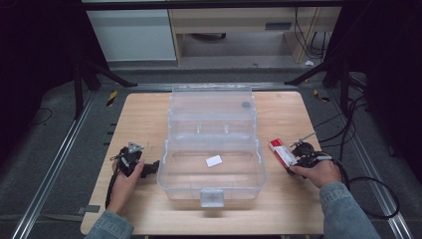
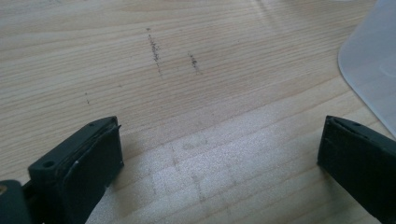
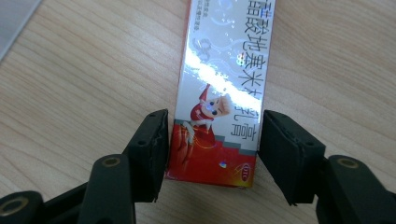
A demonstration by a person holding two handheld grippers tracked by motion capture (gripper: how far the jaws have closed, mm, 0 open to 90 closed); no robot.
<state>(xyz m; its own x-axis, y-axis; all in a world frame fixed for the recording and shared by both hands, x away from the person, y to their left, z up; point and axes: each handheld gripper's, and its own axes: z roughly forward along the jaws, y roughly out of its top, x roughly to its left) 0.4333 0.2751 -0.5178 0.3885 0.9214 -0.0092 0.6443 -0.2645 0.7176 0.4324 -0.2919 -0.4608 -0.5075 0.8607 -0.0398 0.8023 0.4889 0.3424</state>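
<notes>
The setting was a lab-type recording station, not a home. A bare wooden table (image 1: 149,119) stood on grey carpeted floor (image 1: 54,164), flanked by metal floor rails (image 1: 47,174). Black stand legs (image 1: 107,74) braced both sides, with dark curtaining behind them. Loose cables (image 1: 366,184) trailed over the floor at right. Plain office-style cabinets (image 1: 132,35) and a light wood desk (image 1: 229,22) lined the far wall.
</notes>
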